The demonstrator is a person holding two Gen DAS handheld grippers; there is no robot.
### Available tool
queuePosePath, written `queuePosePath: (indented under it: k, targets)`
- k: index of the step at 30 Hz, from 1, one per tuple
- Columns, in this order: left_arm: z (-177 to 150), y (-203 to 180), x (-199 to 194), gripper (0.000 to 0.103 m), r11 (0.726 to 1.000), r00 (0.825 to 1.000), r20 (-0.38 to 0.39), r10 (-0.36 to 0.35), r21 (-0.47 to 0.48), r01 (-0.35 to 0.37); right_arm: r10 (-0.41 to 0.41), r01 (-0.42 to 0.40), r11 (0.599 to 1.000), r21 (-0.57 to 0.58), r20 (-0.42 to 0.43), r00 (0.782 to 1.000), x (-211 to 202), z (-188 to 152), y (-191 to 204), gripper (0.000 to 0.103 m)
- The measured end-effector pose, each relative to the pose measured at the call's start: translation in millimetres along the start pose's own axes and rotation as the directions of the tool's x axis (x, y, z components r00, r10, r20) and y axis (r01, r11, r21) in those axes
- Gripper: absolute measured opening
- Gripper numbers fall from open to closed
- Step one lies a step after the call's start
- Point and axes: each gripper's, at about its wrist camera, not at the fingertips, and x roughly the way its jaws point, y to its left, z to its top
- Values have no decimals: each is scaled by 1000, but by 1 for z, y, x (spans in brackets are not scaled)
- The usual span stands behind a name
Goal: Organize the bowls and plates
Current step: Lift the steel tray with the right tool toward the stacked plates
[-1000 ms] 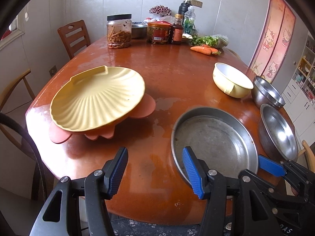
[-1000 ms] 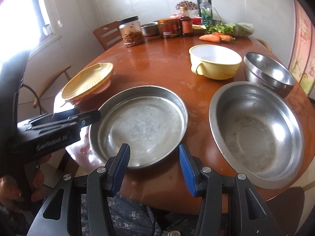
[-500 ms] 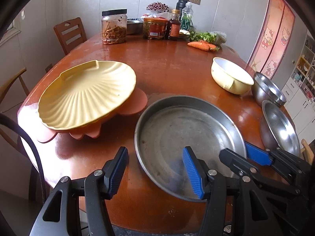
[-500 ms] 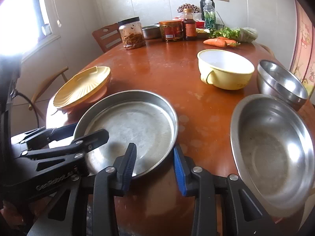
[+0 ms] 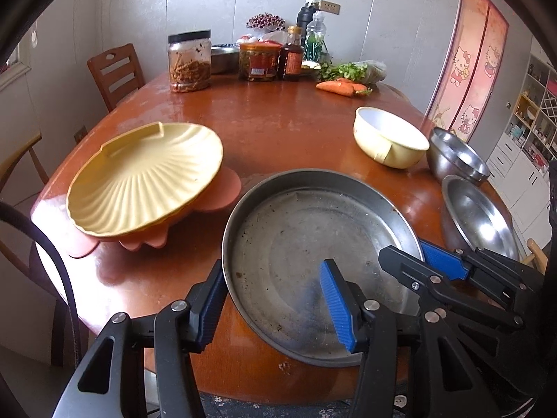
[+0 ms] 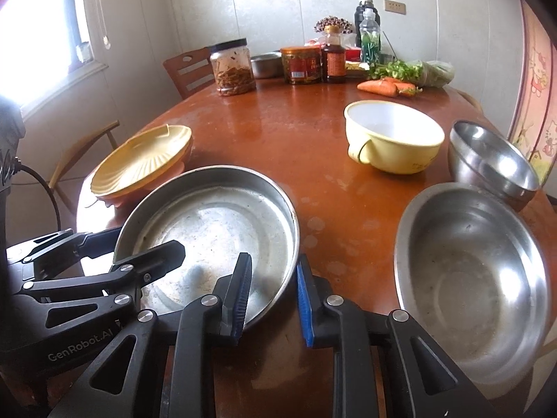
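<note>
Table [image 5: 278, 129]: two grippers, three steel dishes.

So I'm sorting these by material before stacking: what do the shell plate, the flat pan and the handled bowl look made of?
Shell plate: likely plastic or melamine, matte yellow, moulded ribs. Flat pan: metal, probably steel or aluminium, dull grey, scuffed and stained. Handled bowl: pale yellow outside, glossy white inside; enamel, ceramic or plastic, hard to tell.
</note>
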Motion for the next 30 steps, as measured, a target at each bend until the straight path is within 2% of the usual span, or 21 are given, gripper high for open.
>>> queuePosePath:
  k: [17,30]
  targets:
    - [23,12,-35,54,999,997,76,26,-20,-25,30,-28,999,-22,88,996,-31,26,15,26]
    - [37,42,-52,54,996,990,131,61,-69,-52,72,-62,994,-90,114,991,-27,54,42,26]
